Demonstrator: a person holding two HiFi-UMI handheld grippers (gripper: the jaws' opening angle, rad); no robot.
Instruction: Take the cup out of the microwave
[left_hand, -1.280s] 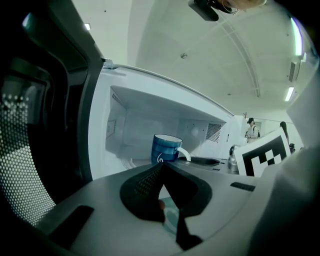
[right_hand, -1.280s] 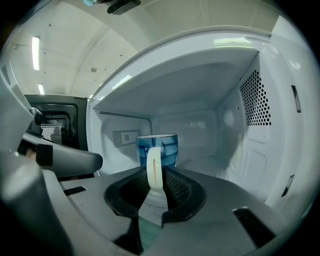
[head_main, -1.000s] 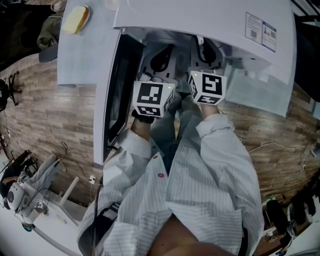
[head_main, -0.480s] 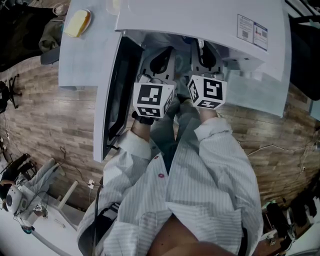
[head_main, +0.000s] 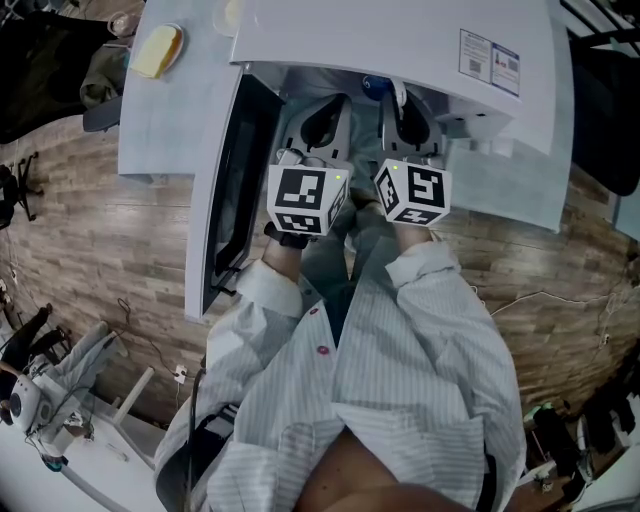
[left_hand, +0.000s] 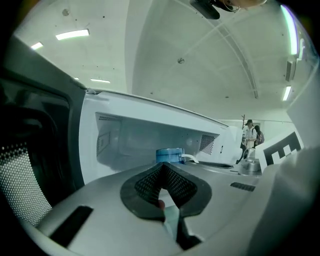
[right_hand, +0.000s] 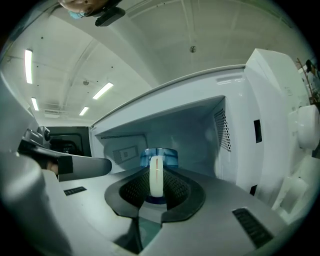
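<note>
Dish: at the far left, on the pale table (head_main: 165, 125), we see a small dish (head_main: 157, 48) with a yellow block on it, well apart from both grippers.
Door: the microwave door (head_main: 232, 190) stands swung open on the left, its dark window facing the opening.
Left gripper (left_hand: 162, 167): we hold it level at the mouth of the oven, just left of the other gripper. Its fingers are pressed together tip to tip with nothing between them, and the cup lies just beyond and a little right of the tips.
Cup (right_hand: 159, 157): blue, upright, inside the microwave (head_main: 400, 40) cavity, near the middle of the opening. Its white handle (right_hand: 156, 186) faces us.
Right gripper (right_hand: 156, 172): we have it reaching into the cavity, its fingers narrow and closed on the cup's handle, one pad on each side.
Cavity floor: we cannot tell whether the cup rests on it or hangs just above.
Sticker: a printed sticker (head_main: 490, 62) sits on the microwave's top at the far right.
</note>
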